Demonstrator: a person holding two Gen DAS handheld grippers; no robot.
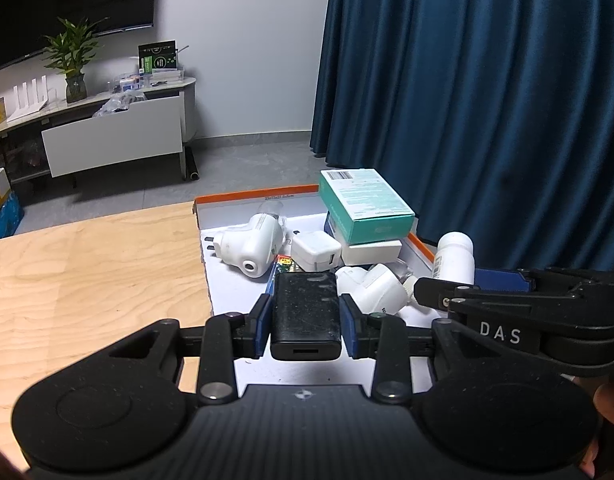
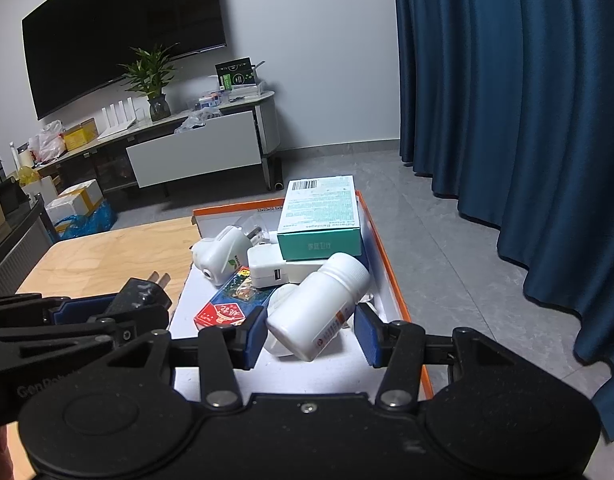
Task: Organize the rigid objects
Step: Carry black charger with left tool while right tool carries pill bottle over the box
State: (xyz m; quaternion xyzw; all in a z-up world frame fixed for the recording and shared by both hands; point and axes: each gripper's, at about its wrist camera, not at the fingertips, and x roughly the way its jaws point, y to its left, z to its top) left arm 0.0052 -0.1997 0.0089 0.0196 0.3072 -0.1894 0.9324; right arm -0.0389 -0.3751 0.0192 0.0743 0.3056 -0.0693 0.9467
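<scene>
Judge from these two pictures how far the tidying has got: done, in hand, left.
Done: chargers, a teal box and card pack lie in the orange-edged tray. In hand: the left tool grips a black charger; the right tool grips a white bottle. Left: setting both down.

The right gripper [image 2: 312,330] has its jaws closed on a white bottle [image 2: 319,304], which lies tilted above the orange-rimmed tray [image 2: 391,272]. Inside that tray, just left of the bottle, sits a red and blue card box [image 2: 231,304]; behind the bottle are a white USB charger [image 2: 267,268], a white plug-in device [image 2: 217,256] and a teal box [image 2: 321,220]. Left of the tray, over the wooden surface [image 2: 107,256], the left gripper [image 2: 87,312] clamps a black plug adapter [image 2: 143,292].
</scene>
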